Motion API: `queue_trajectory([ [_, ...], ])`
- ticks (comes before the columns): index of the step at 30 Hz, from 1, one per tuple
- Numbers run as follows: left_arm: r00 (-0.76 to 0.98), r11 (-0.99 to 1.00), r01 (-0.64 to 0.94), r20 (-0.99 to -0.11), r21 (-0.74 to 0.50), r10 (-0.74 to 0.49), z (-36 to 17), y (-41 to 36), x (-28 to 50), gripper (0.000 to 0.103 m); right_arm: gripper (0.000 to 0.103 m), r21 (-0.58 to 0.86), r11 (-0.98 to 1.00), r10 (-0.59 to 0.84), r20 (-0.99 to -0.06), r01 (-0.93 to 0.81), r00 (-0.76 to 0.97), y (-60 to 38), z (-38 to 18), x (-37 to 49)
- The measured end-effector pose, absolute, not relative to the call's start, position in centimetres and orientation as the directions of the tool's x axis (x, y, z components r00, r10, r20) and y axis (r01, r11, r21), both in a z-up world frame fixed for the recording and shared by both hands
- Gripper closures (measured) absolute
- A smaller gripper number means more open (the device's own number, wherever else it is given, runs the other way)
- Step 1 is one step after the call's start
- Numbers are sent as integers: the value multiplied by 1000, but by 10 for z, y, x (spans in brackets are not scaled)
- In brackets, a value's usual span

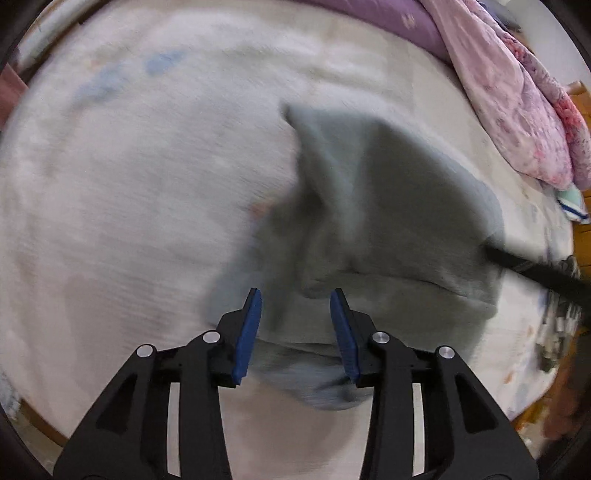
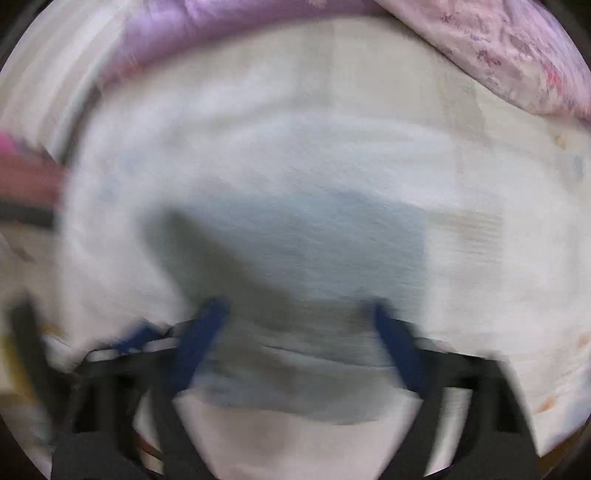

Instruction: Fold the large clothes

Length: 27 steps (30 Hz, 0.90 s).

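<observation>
We see a grey garment [image 1: 388, 206] lying rumpled on a bed covered with a pale sheet [image 1: 129, 184]. In the left wrist view the cloth sits right of the middle of the bed, with a peak of fabric pointing away from us and a thick folded hem running across its near side. Its near edge sags between the blue pads of our left claw [image 1: 295, 332], which stands spread apart with cloth in the gap but nothing pinched.

At the right edge of that view a dark bar [image 1: 535, 269] reaches in to the garment's right side; it is too blurred to say what it is.

The right wrist view is heavily smeared by motion. There our right claw [image 2: 299, 343] also stands wide apart, its blue pads [image 2: 195, 343] on either side of the grey garment [image 2: 314, 251], which lies flat on the sheet [image 2: 480, 277] just ahead. We cannot tell whether the pads touch the cloth.

Along the far side of the bed lies a purple pillow [image 1: 399, 22], and beside it, toward the right, a pink flowered quilt [image 1: 517, 110] is heaped up. The same quilt [image 2: 517, 48] and pillow [image 2: 221, 29] show at the top of the right wrist view.
</observation>
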<state>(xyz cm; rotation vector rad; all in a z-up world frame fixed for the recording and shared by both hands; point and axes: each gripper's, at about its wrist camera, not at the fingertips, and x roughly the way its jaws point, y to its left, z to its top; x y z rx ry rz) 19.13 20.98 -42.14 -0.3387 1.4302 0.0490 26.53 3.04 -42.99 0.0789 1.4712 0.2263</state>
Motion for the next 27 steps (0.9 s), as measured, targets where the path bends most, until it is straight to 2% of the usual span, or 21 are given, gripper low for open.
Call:
queue_trajectory([
  [1,123,945,-231,-970,-232,-208,-432,202,192,63,72,88,984,101,-992,-158,79,29,-447,264],
  [3,36,945,-234,-974,-228,-226,-460,189,190,64,73,-29,985,-11,-995,-172,103,22,-460,264],
  [5,-23,931,-276,-967,-239,-255,-475,185,182,70,74,-16,989,0,-994,-147,105,9,-466,271],
  [8,28,895,-342,-955,-286,-294,-463,193,174,67,70,29,989,43,-995,-144,92,1,-461,277],
  [9,60,874,-361,-943,-325,-326,-457,198,174,61,67,67,987,80,-994,-149,80,0,-454,273],
  [10,99,845,-385,-927,-372,-363,-454,205,175,37,56,92,986,103,-992,-141,70,-6,-450,267],
  [11,127,829,-410,-924,-380,-361,-454,212,178,26,44,130,984,137,-989,-119,50,-12,-446,259],
  [13,138,808,-451,-924,-380,-357,-462,223,184,26,44,209,975,211,-977,-68,17,-26,-441,241],
  [16,84,742,-519,-889,-425,-451,-501,231,197,26,44,280,960,280,-960,0,-5,-25,-432,222],
  [18,86,760,-495,-894,-421,-440,-504,226,201,33,44,310,950,311,-950,37,-28,-26,-434,209],
  [19,99,795,-434,-900,-423,-425,-494,220,203,67,44,303,952,305,-951,44,-48,-23,-436,203],
  [20,105,811,-397,-899,-430,-426,-484,217,201,95,44,281,958,284,-957,46,-61,-24,-438,200],
  [22,113,809,-379,-890,-450,-442,-467,217,196,96,44,259,964,264,-961,67,-80,-29,-437,191],
  [27,203,853,-326,-912,-407,-357,-403,224,177,97,45,277,960,278,-960,30,-39,-21,-423,189],
])
